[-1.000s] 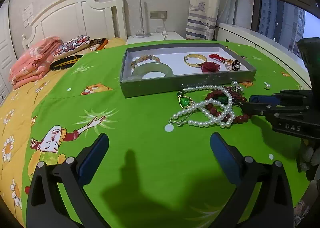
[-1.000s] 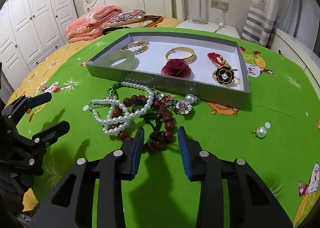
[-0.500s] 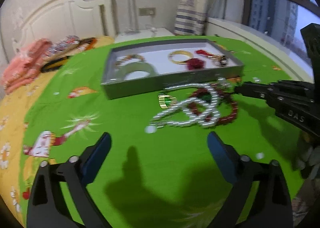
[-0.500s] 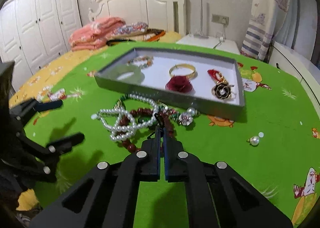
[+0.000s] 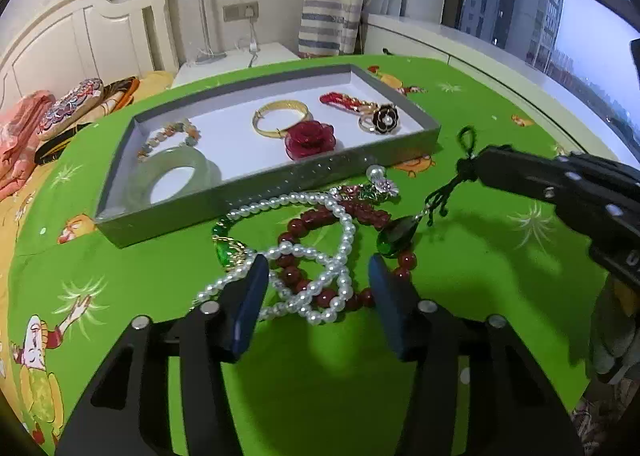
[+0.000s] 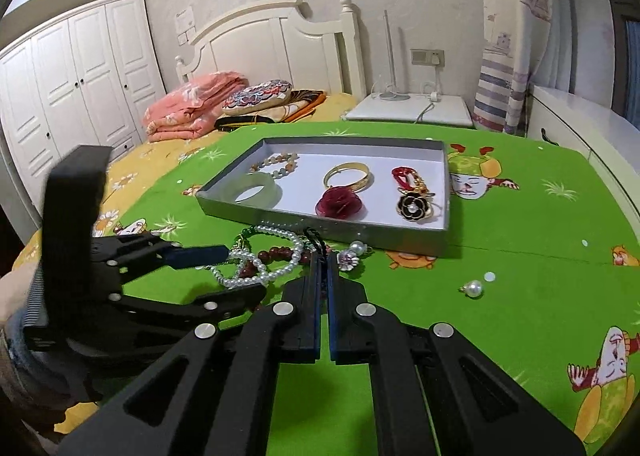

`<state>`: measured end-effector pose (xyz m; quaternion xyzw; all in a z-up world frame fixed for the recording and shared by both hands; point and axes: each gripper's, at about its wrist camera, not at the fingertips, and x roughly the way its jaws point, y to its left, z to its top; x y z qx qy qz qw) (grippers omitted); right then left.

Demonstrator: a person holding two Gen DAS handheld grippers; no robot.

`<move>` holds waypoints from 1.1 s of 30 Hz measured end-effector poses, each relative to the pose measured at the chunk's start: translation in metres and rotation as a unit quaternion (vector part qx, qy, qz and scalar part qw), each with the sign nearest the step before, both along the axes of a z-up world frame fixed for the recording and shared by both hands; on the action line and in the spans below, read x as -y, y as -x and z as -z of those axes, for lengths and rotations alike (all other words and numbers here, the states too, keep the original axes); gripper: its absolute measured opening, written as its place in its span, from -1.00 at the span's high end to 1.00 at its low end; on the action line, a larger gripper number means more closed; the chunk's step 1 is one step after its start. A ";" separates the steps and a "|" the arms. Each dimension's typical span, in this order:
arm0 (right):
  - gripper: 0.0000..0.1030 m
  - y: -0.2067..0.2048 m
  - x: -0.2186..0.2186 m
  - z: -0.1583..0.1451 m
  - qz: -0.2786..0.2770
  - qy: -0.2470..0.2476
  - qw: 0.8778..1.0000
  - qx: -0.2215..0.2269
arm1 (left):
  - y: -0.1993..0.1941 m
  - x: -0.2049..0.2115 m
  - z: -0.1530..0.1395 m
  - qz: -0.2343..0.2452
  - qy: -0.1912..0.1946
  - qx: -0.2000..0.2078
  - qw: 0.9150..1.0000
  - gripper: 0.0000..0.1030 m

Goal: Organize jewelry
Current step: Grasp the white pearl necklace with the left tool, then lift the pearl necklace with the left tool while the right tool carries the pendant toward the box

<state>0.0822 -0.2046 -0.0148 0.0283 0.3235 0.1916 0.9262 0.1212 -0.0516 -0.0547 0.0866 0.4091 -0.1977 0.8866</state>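
A tangle of jewelry lies on the green sheet in front of the grey tray [image 5: 260, 202]: a pearl necklace [image 5: 320, 268], a dark red bead bracelet [image 5: 304, 222] and a green-stone pendant [image 5: 226, 250]. My left gripper [image 5: 318, 290] is open, its blue pads either side of the tangle's near end. My right gripper [image 5: 478, 164] comes in from the right, shut on the black cord [image 5: 466, 140] of a green teardrop pendant [image 5: 396, 240], which hangs just above the beads. In the right wrist view the right gripper [image 6: 323, 260] pinches that cord [image 6: 314, 236] and the left gripper [image 6: 228, 272] is at the left.
The tray [image 6: 320, 222] holds a jade bangle [image 5: 180, 172], a bead bracelet [image 5: 172, 134], a gold bangle [image 5: 280, 122], a red rose [image 5: 310, 138], a red clip [image 5: 344, 100] and a black flower brooch [image 5: 384, 118]. A loose pearl earring [image 6: 474, 289] lies right of the pile. Bedding and a nightstand lie behind.
My right gripper closed on the black cord and raised the green pendant off the pile. My left gripper moved forward until its fingers flank the pearls and beads.
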 end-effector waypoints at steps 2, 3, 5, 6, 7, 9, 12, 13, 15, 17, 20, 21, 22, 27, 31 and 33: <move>0.92 0.001 0.003 0.000 0.001 -0.004 1.000 0.000 | -0.004 0.001 0.002 0.001 0.000 -0.007 1.000 0.20; 0.92 0.001 0.004 0.000 0.001 -0.006 1.000 0.001 | -0.005 0.001 0.003 0.001 -0.001 -0.007 1.000 0.22; 0.92 0.002 0.006 0.000 0.000 -0.010 1.000 0.001 | -0.007 0.005 0.005 0.002 -0.014 -0.005 1.000 0.25; 0.92 0.003 0.006 0.000 0.000 -0.011 1.000 0.002 | -0.007 0.006 0.006 0.002 -0.019 -0.005 1.000 0.30; 0.92 0.004 0.006 0.000 0.000 -0.013 1.000 0.003 | -0.008 0.007 0.007 0.001 -0.028 -0.005 1.000 0.35; 0.92 0.005 0.007 -0.002 -0.001 -0.016 1.000 0.006 | -0.009 0.006 0.008 0.003 -0.031 -0.009 0.999 0.41; 0.92 0.009 0.007 -0.007 -0.002 -0.022 1.000 0.015 | -0.012 0.006 0.008 0.012 -0.038 -0.014 0.999 0.72; 0.92 0.010 0.006 -0.009 -0.003 -0.023 1.000 0.018 | -0.012 0.006 0.007 0.013 -0.035 -0.014 0.999 0.77; 0.92 0.011 0.005 -0.011 -0.004 -0.021 1.000 0.021 | -0.013 0.002 0.003 0.016 -0.026 -0.015 0.999 0.79; 0.92 0.011 0.005 -0.014 -0.003 -0.021 0.999 0.025 | -0.013 0.000 -0.003 0.013 -0.020 -0.009 1.000 0.79; 0.92 0.012 0.007 -0.019 0.002 -0.021 0.999 0.031 | -0.011 -0.006 -0.013 0.010 -0.010 0.000 1.000 0.79; 0.92 0.011 0.009 -0.021 0.004 -0.021 0.999 0.032 | -0.010 -0.007 -0.017 0.010 -0.009 0.005 1.000 0.79; 0.92 0.011 0.010 -0.022 0.005 -0.021 0.999 0.033 | -0.008 -0.008 -0.020 0.010 -0.007 0.008 1.000 0.79; 0.92 0.011 0.014 -0.030 0.012 -0.017 0.999 0.043 | -0.008 -0.020 -0.040 0.012 0.013 0.014 1.000 0.79; 0.92 0.011 0.015 -0.034 0.014 -0.019 0.999 0.048 | -0.010 -0.023 -0.047 0.023 0.017 0.004 1.000 0.79; 0.92 0.010 0.015 -0.034 0.014 -0.018 0.999 0.048 | -0.013 -0.020 -0.039 0.024 -0.018 -0.013 0.999 0.79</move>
